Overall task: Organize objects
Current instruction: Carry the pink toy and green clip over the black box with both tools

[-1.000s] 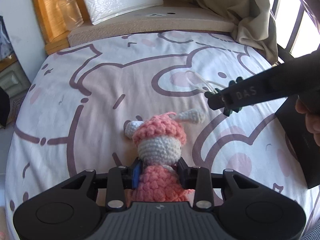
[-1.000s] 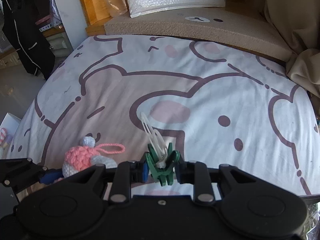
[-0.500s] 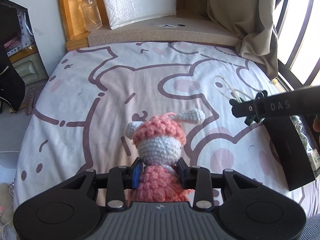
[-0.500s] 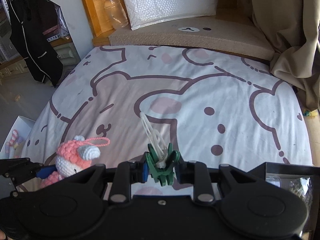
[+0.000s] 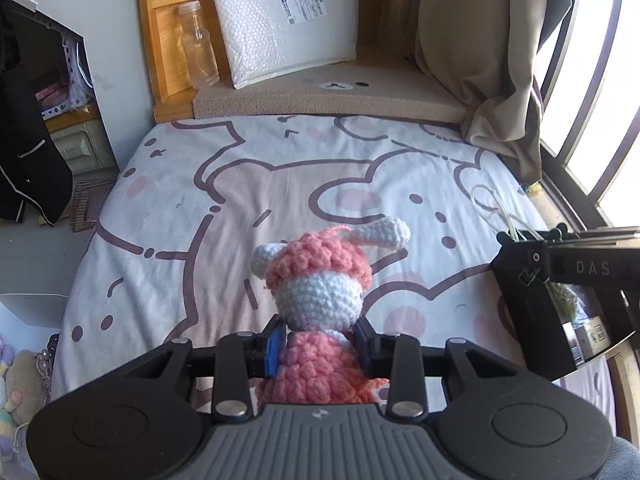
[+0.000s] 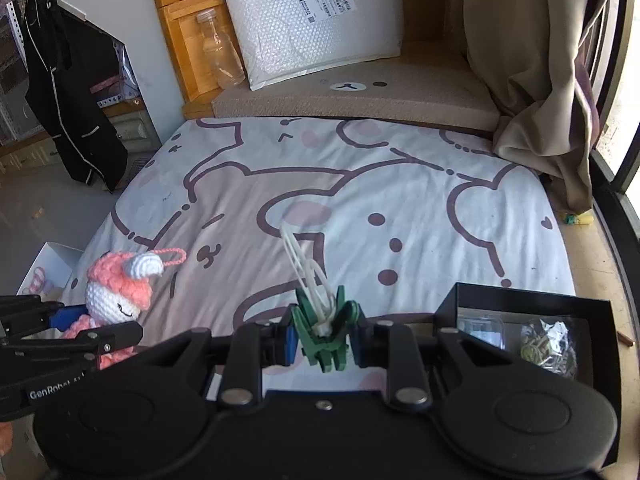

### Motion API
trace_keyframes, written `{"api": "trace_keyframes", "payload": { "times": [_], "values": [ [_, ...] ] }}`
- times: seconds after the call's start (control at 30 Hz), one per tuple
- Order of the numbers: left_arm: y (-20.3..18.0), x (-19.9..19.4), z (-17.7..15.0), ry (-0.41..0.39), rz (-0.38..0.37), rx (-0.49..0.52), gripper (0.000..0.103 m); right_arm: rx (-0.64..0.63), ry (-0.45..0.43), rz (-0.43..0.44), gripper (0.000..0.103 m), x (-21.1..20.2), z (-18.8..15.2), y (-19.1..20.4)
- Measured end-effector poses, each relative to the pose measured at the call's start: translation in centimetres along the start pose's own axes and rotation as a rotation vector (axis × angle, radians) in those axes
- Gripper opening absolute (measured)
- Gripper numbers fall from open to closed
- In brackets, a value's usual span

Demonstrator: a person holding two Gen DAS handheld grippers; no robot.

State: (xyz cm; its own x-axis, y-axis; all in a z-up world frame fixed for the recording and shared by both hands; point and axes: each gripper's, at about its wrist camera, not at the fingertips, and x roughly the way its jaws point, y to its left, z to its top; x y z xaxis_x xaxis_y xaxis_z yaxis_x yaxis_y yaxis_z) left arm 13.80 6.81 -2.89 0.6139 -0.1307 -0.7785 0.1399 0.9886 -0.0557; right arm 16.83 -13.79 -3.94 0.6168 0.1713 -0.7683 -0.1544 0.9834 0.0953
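Observation:
My left gripper [image 5: 320, 340] is shut on a pink and white crochet doll [image 5: 320, 304] and holds it up over the bed; the doll also shows at the left of the right wrist view [image 6: 118, 292]. My right gripper [image 6: 324, 338] is shut on a green clip-like toy with white loops [image 6: 322, 328], also lifted above the bed. The right gripper shows in the left wrist view [image 5: 528, 258] just over a black open box [image 5: 552, 320]. That box [image 6: 532, 308] lies at the bed's right front edge with small items inside.
The bed sheet [image 5: 280, 184] has a bear print. Beyond it are a brown cushion [image 5: 340, 92], a bubble-wrap parcel [image 5: 284, 16], a clear bottle [image 5: 198, 48] and a wooden shelf. A curtain [image 5: 500, 60] hangs at the right. Black clothes [image 6: 72, 92] hang at the left.
Both grippers have risen and pulled back from the bed, each still holding its object. The black box has come further into view under the right gripper.

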Motion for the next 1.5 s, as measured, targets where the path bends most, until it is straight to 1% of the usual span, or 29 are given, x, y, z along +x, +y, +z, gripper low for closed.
{"api": "trace_keyframes", "payload": {
  "times": [0.3,0.5,0.73,0.83,1.03,1.5],
  "values": [
    [-1.1,-3.7,-0.3,-0.052,-0.009,-0.032,0.038,0.043,-0.067,0.019,0.026,-4.1,-1.2,-0.5],
    [-2.0,-5.6,-0.9,-0.068,-0.011,-0.045,0.038,0.040,-0.086,0.011,0.026,-5.8,-2.4,-0.3],
    [-2.9,-7.1,-1.3,-0.080,-0.017,-0.055,0.038,0.082,-0.100,0.011,0.026,-7.2,-3.8,-1.0],
    [-3.4,-7.6,-1.3,-0.091,-0.013,-0.052,0.038,0.110,-0.107,0.015,0.026,-7.6,-4.1,-1.4],
    [-3.9,-8.3,-1.2,-0.106,-0.015,-0.060,0.038,0.123,-0.120,0.017,0.026,-8.3,-4.6,-1.6],
    [-4.4,-8.2,-1.2,-0.118,-0.004,-0.085,0.038,0.133,-0.144,0.032,0.026,-8.6,-4.6,-2.8]
  ]
}}
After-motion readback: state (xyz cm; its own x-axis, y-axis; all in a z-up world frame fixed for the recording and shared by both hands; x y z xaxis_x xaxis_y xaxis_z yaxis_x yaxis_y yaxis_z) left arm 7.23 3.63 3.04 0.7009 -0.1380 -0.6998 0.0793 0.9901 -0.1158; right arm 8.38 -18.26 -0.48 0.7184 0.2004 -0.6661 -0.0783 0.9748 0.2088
